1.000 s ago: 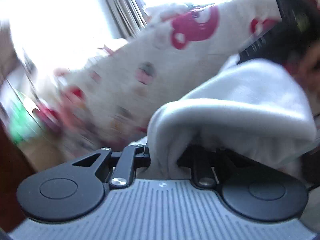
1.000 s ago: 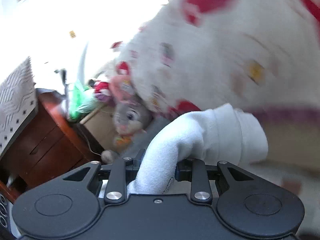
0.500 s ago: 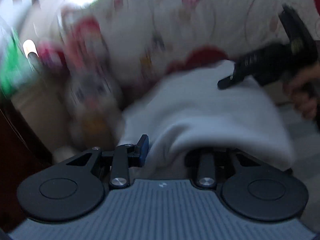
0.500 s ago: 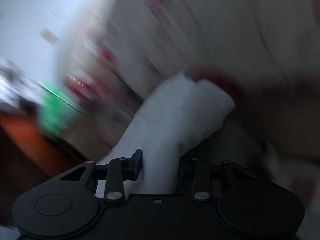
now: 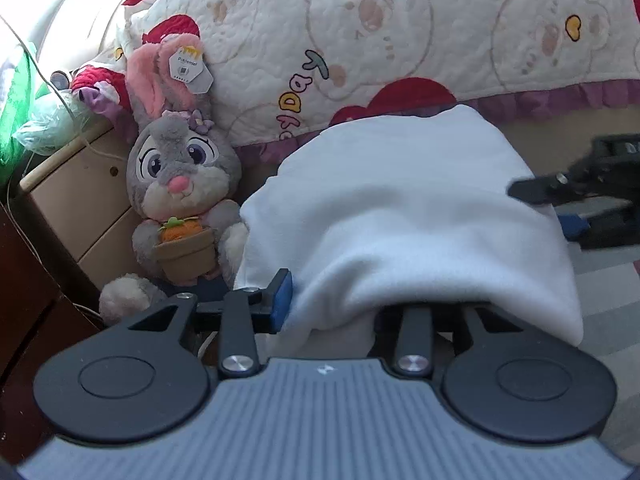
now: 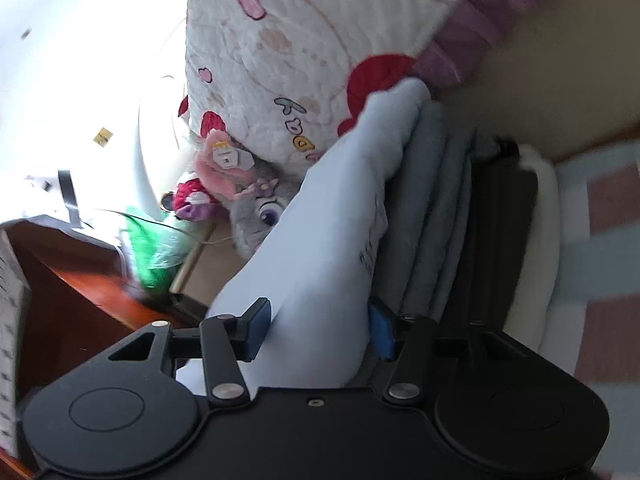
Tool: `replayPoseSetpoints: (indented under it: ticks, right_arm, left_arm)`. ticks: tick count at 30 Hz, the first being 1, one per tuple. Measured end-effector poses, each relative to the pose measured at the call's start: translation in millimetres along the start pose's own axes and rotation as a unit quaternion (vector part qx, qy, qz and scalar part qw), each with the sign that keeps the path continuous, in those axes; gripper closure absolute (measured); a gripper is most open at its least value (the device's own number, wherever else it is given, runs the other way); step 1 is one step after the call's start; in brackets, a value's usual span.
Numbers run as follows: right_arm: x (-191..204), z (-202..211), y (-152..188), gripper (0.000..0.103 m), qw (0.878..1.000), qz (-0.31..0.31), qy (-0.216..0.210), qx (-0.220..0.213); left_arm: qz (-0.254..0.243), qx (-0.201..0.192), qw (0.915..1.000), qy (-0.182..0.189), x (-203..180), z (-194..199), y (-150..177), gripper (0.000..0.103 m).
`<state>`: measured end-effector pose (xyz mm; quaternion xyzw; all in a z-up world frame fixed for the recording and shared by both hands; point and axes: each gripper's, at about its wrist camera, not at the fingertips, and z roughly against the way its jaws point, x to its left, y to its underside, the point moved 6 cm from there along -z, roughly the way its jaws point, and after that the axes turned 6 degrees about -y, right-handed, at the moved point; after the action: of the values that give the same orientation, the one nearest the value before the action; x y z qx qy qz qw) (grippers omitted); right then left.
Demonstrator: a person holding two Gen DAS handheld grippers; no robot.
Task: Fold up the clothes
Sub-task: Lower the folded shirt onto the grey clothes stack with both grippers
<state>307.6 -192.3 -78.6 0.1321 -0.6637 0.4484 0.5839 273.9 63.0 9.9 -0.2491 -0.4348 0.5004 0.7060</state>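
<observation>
A folded white garment (image 5: 400,208) lies lengthwise in front of me, low beside the bed. My left gripper (image 5: 332,308) is opening. The garment's near end is still between its jaws and drapes over the right finger, while the blue left pad (image 5: 282,296) stands just off the cloth. My right gripper (image 6: 318,328) is rolled onto its side and also opening. The garment (image 6: 320,240) fills the gap between its blue pads without being squeezed. In the right wrist view the garment lies against a pile of folded clothes (image 6: 436,216). The right gripper (image 5: 580,188) shows at the far right of the left wrist view.
A quilt with a cartoon print (image 5: 400,40) hangs over the bed just behind the garment. A grey plush rabbit (image 5: 180,184) leans on a beige nightstand (image 5: 80,200) to the left, with a green bag (image 5: 16,112) above it. A striped mat (image 6: 600,200) lies under the pile.
Both grippers have come down with the white garment from in front of the quilt to the pile. Both sets of jaws have widened, and the right gripper has rolled sideways.
</observation>
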Motion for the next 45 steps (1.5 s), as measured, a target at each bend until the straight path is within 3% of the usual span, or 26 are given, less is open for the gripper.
replayPoseSetpoints:
  ticks: [5,8,9,11,14,17,20,22,25,27,29,30,31,33,35,37,40,42,44,45]
  right_arm:
    - [3.1,0.2,15.7,0.042,0.998,-0.011,-0.008,0.066]
    - [11.6,-1.4,31.7,0.042,0.993,-0.021,-0.033,0.111]
    - [14.9,-2.3,36.2,0.044,0.993,-0.021,-0.042,0.110]
    - [21.2,-3.8,43.0,0.070,0.996,-0.003,-0.055,0.073]
    - [29.5,-8.7,47.7,0.081,0.996,-0.007,-0.062,0.064]
    - [46.2,-13.4,38.4,0.082,0.989,-0.065,-0.121,0.051]
    - [65.1,-22.9,27.1,0.084,0.981,-0.115,-0.149,0.038]
    - [75.6,-27.2,25.3,0.084,0.980,-0.128,-0.146,0.033]
    - [84.6,-30.1,26.5,0.085,0.977,-0.154,-0.145,0.023]
    - [86.5,-31.6,23.7,0.085,0.972,-0.169,-0.161,0.012]
    - [86.3,-32.0,16.8,0.085,0.966,-0.183,-0.180,-0.003]
    - [85.3,-32.4,11.5,0.085,0.964,-0.188,-0.189,-0.009]
    - [83.7,-30.8,10.1,0.086,0.963,-0.190,-0.193,-0.008]
    - [80.6,-25.5,11.2,0.087,0.962,-0.190,-0.197,0.001]
    - [72.0,-20.4,22.3,0.087,0.968,-0.180,-0.171,0.023]
    - [62.3,-14.9,35.3,0.087,0.975,-0.169,-0.139,0.047]
    - [37.9,-14.9,59.2,0.087,0.987,-0.132,-0.050,0.078]
    - [26.5,-21.5,70.7,0.082,0.985,-0.134,-0.035,0.099]
    - [28.4,-25.5,75.3,0.065,0.983,-0.127,-0.018,0.132]
    - [34.9,-24.9,75.2,0.062,0.983,-0.105,-0.011,0.150]
  left_arm:
    - [0.007,-0.003,0.9999,-0.013,4.3,0.1,0.9,0.056]
    - [0.028,-0.024,0.9991,-0.021,10.2,4.5,3.2,0.050]
    - [0.043,-0.039,0.9982,-0.016,12.5,8.3,5.2,0.050]
    - [0.068,-0.063,0.9956,-0.008,16.7,14.4,10.0,0.050]
    - [0.071,-0.056,0.9957,-0.020,20.0,9.5,20.1,0.050]
    - [0.056,-0.051,0.9969,-0.019,22.5,6.6,25.4,0.046]
    - [0.042,-0.049,0.9978,-0.014,25.0,5.3,29.8,0.033]
    - [0.022,-0.058,0.9978,-0.025,22.0,5.2,31.2,0.023]
    - [-0.028,-0.073,0.9959,-0.045,8.0,-3.1,28.7,0.019]
    - [-0.057,-0.077,0.9928,-0.073,2.1,-12.8,22.5,0.019]
    - [-0.061,-0.083,0.9892,-0.104,11.8,-22.2,11.0,0.033]
    - [-0.051,-0.083,0.9881,-0.119,23.8,-25.8,3.3,0.053]
    - [-0.041,-0.087,0.9867,-0.131,36.9,-26.7,-4.3,0.062]
    - [-0.025,-0.108,0.9817,-0.155,63.0,-18.7,-16.3,0.063]
    - [-0.023,-0.137,0.9700,-0.200,77.2,-1.6,-13.7,0.062]
    - [-0.004,-0.127,0.9696,-0.210,83.7,7.4,7.9,0.062]
    - [0.057,-0.034,0.9862,-0.152,88.3,0.2,52.4,0.061]
    - [0.108,0.021,0.9856,-0.129,94.6,3.2,73.6,0.061]
    - [0.164,0.022,0.9797,-0.114,104.3,21.0,80.2,0.057]
    - [0.189,0.007,0.9768,-0.100,108.1,32.6,77.1,0.047]
